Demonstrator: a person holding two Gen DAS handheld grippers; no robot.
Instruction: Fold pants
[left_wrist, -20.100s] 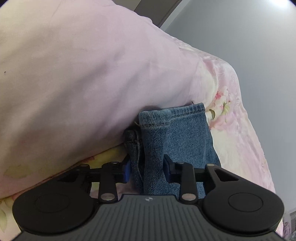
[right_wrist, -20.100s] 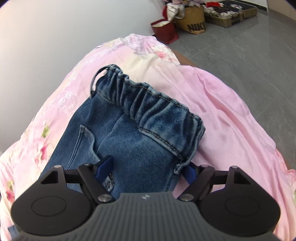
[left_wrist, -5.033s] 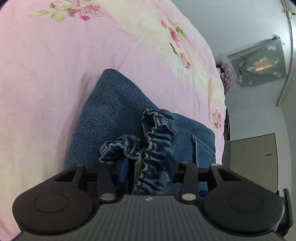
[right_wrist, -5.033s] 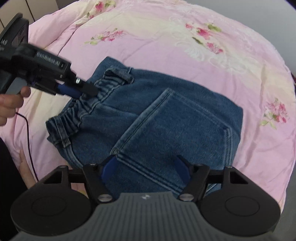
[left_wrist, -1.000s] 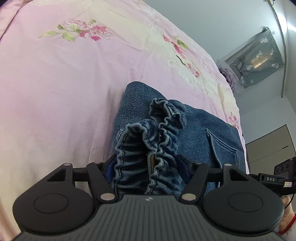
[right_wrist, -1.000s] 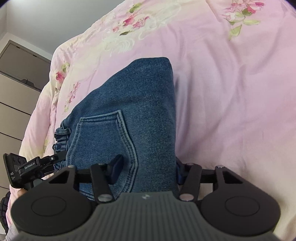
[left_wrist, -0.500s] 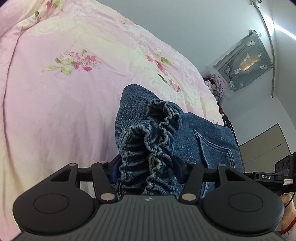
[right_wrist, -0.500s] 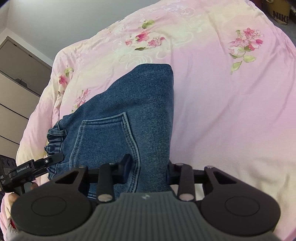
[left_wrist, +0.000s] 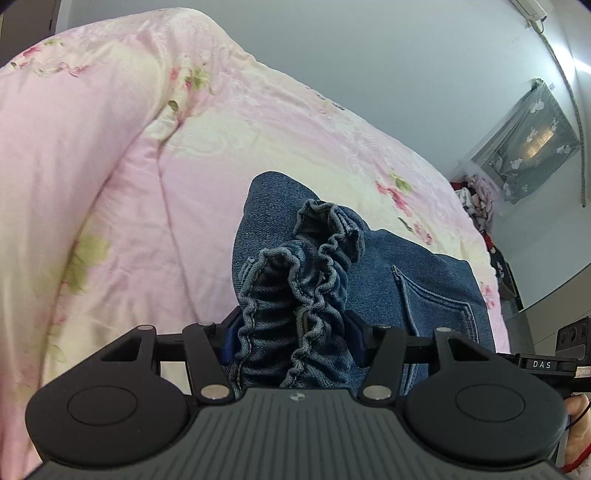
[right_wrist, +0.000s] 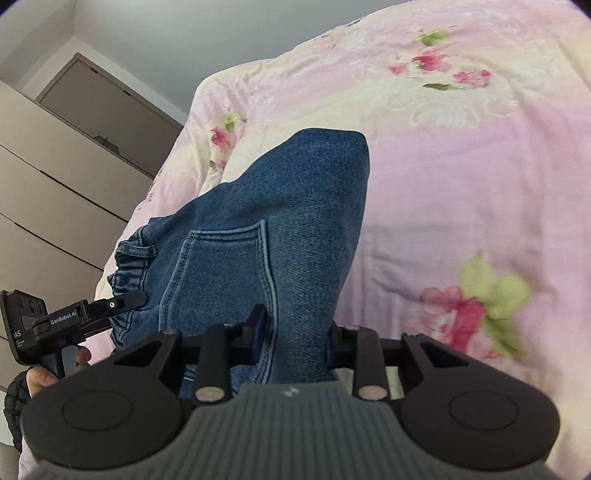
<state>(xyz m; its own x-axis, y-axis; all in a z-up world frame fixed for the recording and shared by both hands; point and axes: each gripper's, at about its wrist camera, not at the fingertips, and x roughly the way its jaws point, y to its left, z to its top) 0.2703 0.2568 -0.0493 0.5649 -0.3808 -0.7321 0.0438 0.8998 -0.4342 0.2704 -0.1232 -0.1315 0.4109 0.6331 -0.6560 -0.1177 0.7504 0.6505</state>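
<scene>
Jeans: folded denim bundle, held above the pink floral quilt, at 6 o'clock in both wrist views.
Left gripper: clenched on the gathered elastic waistband.
Right gripper: clamped on the folded edge beside the back pocket.
Containers: grey plastic-covered rack at 2 o'clock; contents unclear.
Hidden: jeans' lower part is behind both gripper bodies.

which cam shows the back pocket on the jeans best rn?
Right wrist view. The back pocket sits near centre with its stitched outline mostly visible, just above the right gripper, whose fingers pinch the jeans. In the left wrist view the pocket sits off to the right, its lower part cut off by the gripper.
</scene>
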